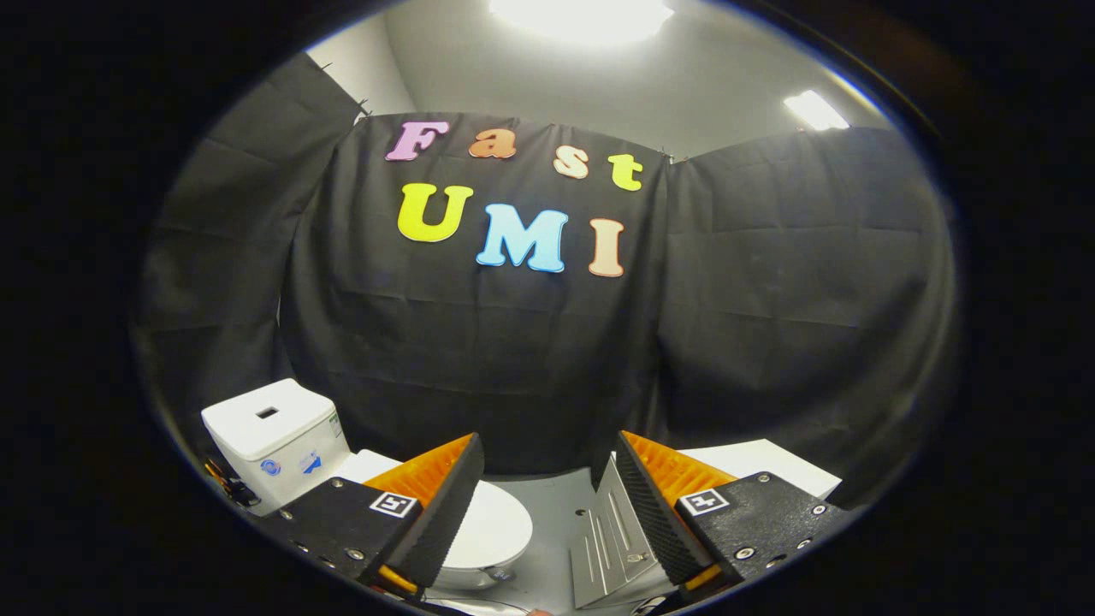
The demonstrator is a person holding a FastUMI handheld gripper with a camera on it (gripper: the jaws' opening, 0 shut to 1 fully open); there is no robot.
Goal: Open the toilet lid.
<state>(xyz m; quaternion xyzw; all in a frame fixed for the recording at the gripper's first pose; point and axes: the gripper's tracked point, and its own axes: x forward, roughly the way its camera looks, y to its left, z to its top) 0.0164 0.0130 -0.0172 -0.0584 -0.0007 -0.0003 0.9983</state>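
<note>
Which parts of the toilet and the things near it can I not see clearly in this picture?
- Toilet lid: near side hidden behind the left finger of the open gripper, gripper view.
- Toilet bowl: base cut off below.
- Tank: stickers too small.
- White board: mostly behind the right finger.

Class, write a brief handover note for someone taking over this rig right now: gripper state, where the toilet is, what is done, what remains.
Gripper: open, holding nothing, raised above the floor.
Toilet: small white one, below and partly behind the left finger; its tank stands further left, against the black cloth wall.
Lid: down, closed, untouched.
Metal plate: lies on the floor beside the right finger.
Done: nothing yet.
Left: lower the gripper to the lid's front edge and lift it open.
</note>
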